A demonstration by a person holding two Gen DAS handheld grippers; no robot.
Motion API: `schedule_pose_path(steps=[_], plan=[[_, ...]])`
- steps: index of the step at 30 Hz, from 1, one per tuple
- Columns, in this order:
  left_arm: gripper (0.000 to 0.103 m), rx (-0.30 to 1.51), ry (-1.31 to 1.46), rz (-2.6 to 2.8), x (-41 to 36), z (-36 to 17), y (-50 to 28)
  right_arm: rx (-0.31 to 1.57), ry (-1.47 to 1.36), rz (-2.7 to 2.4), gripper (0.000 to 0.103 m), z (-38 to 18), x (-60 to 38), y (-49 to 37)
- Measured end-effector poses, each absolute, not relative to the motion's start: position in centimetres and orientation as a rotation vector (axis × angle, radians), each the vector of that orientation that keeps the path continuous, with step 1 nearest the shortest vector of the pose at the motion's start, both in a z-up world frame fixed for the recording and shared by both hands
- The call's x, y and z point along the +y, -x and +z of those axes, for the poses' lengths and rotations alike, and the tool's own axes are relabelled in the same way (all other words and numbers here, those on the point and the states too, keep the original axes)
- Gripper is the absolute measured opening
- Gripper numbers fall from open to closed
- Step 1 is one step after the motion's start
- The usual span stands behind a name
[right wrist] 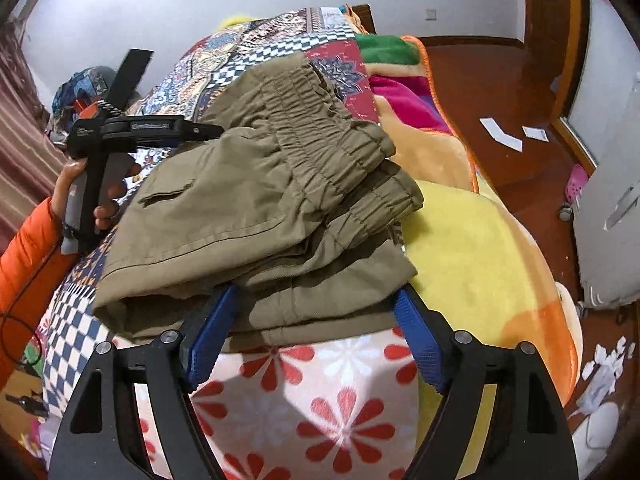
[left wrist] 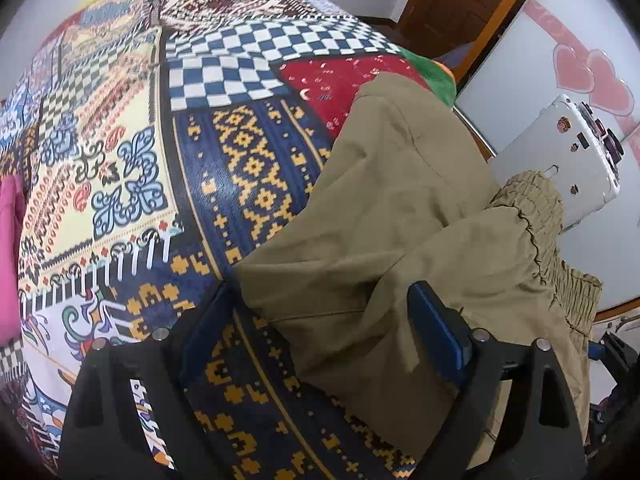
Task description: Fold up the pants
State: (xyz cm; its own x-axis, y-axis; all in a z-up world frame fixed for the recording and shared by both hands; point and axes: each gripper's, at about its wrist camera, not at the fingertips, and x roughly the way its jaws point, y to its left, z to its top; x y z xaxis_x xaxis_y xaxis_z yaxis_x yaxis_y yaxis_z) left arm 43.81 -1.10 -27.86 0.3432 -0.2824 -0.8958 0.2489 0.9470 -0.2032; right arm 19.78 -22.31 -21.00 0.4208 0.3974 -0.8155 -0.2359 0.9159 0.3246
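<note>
Folded olive pants (right wrist: 272, 208) lie on a bed covered with a patchwork quilt (left wrist: 132, 152), their gathered elastic waistband (right wrist: 320, 132) on top and turned toward the far end of the bed. Left tongs (left wrist: 320, 320): spread wide, blue pads (left wrist: 436, 336) on either side of the near fabric edge, not pressing it. Right tongs (right wrist: 316, 320): spread, blue pads just at the near folded edge, gripping nothing; a floral blanket (right wrist: 304, 400) shows between the fingers. In the right wrist view a hand (right wrist: 84, 196) with an orange sleeve (right wrist: 28, 256) holds the left tool beside the pants. A yellow blanket (right wrist: 480, 264) lies right of the pants; beyond it, wooden floor (right wrist: 512, 92) with scattered paper (right wrist: 500, 134).
</note>
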Motion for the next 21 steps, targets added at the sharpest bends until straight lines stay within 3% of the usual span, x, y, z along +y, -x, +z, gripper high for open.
schedule_pose_path(steps=[6, 9, 14, 21], plan=[[0.040, 1.142, 0.018, -0.362, -2.2, -26.6, -42.5, 1.058, -0.151, 0.393, 0.079, -21.4, -21.8, -20.4], [0.031, 1.129, 0.021, -0.351, -1.8, -25.7, -41.8, 1.059, -0.139, 0.381, 0.079, -21.4, -21.6, -20.7], [0.023, 1.100, 0.037, -0.348, -0.3, -23.7, -38.8, 1.055, -0.149, 0.368, 0.076, -21.0, -22.3, -20.5], [0.022, 1.066, 0.114, -0.263, 3.4, -21.2, -31.3, 1.033, -0.146, 0.359, 0.076, -19.8, -22.6, -19.2]])
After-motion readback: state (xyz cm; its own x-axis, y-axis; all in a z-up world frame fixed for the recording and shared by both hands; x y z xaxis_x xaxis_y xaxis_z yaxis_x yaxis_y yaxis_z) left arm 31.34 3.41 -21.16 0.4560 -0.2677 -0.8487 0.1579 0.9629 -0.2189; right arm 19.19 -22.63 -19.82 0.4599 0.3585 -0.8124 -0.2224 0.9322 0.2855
